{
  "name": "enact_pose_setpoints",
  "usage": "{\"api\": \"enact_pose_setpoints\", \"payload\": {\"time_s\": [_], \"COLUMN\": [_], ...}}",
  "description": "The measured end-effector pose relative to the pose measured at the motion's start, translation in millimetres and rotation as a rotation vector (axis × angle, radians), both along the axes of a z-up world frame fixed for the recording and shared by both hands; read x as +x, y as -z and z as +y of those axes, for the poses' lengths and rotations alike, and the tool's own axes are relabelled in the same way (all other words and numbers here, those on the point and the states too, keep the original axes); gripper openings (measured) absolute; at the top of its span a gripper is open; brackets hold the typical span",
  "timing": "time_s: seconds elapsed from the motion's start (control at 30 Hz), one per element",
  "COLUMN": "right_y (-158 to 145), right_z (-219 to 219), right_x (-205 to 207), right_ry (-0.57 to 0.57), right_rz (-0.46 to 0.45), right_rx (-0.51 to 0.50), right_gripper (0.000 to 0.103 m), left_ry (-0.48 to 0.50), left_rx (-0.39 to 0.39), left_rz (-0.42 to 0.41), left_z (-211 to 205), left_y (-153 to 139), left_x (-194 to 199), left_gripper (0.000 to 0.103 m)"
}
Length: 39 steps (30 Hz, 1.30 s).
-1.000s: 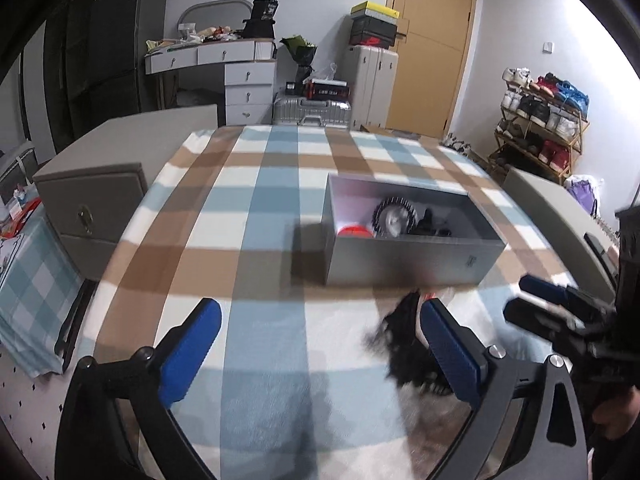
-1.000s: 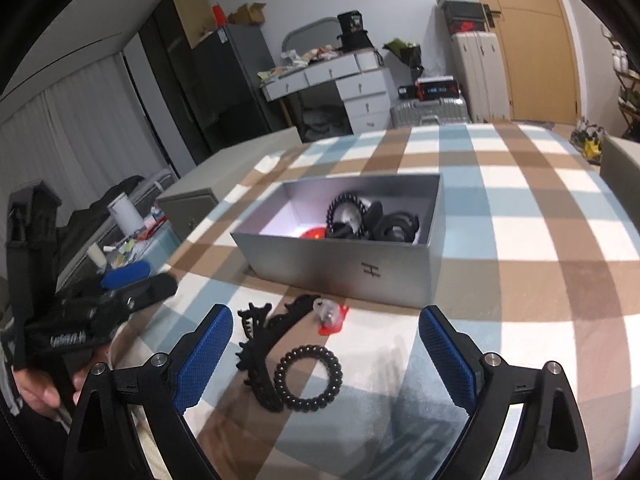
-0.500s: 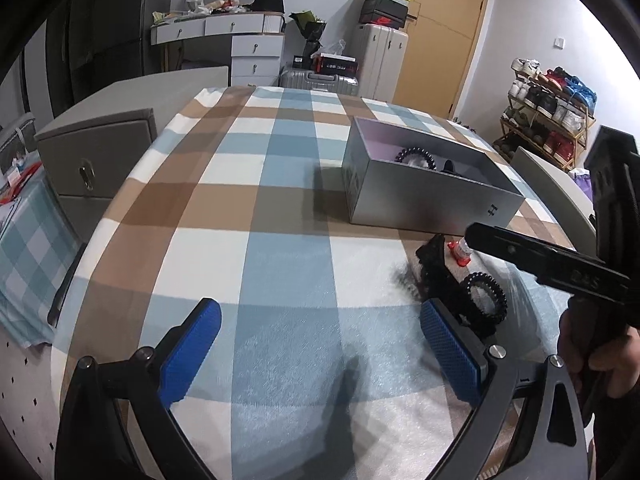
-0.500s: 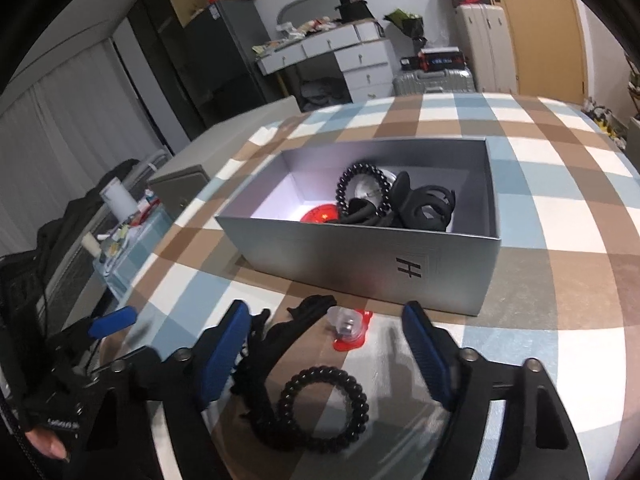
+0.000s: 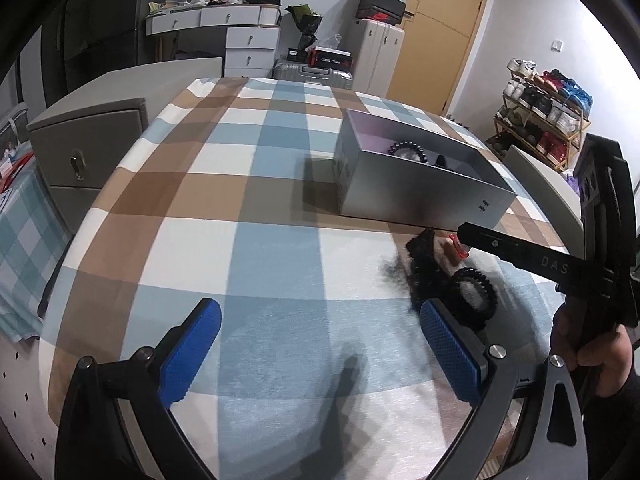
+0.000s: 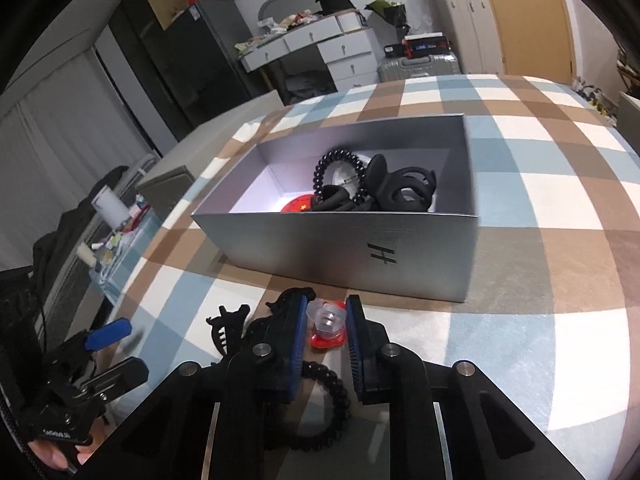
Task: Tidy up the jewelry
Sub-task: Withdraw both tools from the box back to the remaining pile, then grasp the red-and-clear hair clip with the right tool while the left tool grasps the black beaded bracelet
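Here, on a table [image 5: 256,248] covered in a blue, brown and white checked cloth, the right gripper [image 6: 326,322] has its two blue pads pressed against a small clear-topped ornament with a red base [image 6: 327,326], which sits on the cloth just in front of a grey cardboard box [image 6: 360,248]. The jaws stand narrow, closed on the ornament from both sides.

Beside the right gripper, to the left in its view, a black claw hair clip [image 6: 228,324] lies on the cloth, and a black spiral hair tie [image 6: 328,408] shows partly under the gripper's frame. Inside the open box rest another black spiral hair tie [image 6: 340,176], a black hair clip [image 6: 404,192] and a red round piece [image 6: 296,205], all bunched toward the middle.

The left gripper [image 5: 320,350] hovers over a bare stretch of the cloth with its blue pads wide apart and nothing between them, well left of the box. From its view, a person's hand [image 5: 588,344] grips the right tool's handle at the right edge, while that gripper's black arm reaches over the loose pieces near the box's front corner.

Behind the table stand a white dresser [image 5: 240,40], suitcases [image 5: 376,56], a wooden door [image 5: 444,28] and a shoe rack [image 5: 548,112].
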State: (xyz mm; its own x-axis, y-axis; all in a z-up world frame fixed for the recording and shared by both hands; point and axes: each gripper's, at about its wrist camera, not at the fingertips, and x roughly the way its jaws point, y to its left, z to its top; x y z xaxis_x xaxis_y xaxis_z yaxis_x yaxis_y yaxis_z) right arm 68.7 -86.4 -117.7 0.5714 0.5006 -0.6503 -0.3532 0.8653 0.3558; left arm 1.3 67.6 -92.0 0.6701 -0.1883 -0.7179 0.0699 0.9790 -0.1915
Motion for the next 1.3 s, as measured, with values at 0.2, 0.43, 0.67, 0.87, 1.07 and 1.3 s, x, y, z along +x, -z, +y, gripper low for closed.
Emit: {"api": "enact_pose_setpoints", "payload": {"time_s": [0.2,0.43,0.67,0.87,1.07,1.3], "right_y": [-11,-18,-16,-17,-16,-18], "right_z": [-17,-36,-65,-88,-101,-106], "right_x": [-18,-38,-42,-49,-56,-59], "right_ry": [0.005,0.009,0.056,0.097,0.103,0.102], "right_rz": [-0.057,-0.121,-0.117,-0.123,-0.132,-0.139], "right_rx": [0.03,0.021,0.066,0.104,0.122,0.145], "right_gripper": [0.018,0.018,0.019,0.019,0.019,0.019], "left_ry": [0.034,0.089,0.278,0.524,0.599,0.584], "left_rx": [-0.034,-0.106,-0.016,0.101,0.165,0.196], "left_rz": [0.029,0.088,0.002,0.013,0.112,0.197], "left_z": [-12,-30,-74,-117,-134,-136], "left_y": [-1,0,-21,-21,-9,2], "left_x": [10,24,15,27,47,57], "left_gripper": [0.097,0.097,0.097,0.097,0.079,0.078]}}
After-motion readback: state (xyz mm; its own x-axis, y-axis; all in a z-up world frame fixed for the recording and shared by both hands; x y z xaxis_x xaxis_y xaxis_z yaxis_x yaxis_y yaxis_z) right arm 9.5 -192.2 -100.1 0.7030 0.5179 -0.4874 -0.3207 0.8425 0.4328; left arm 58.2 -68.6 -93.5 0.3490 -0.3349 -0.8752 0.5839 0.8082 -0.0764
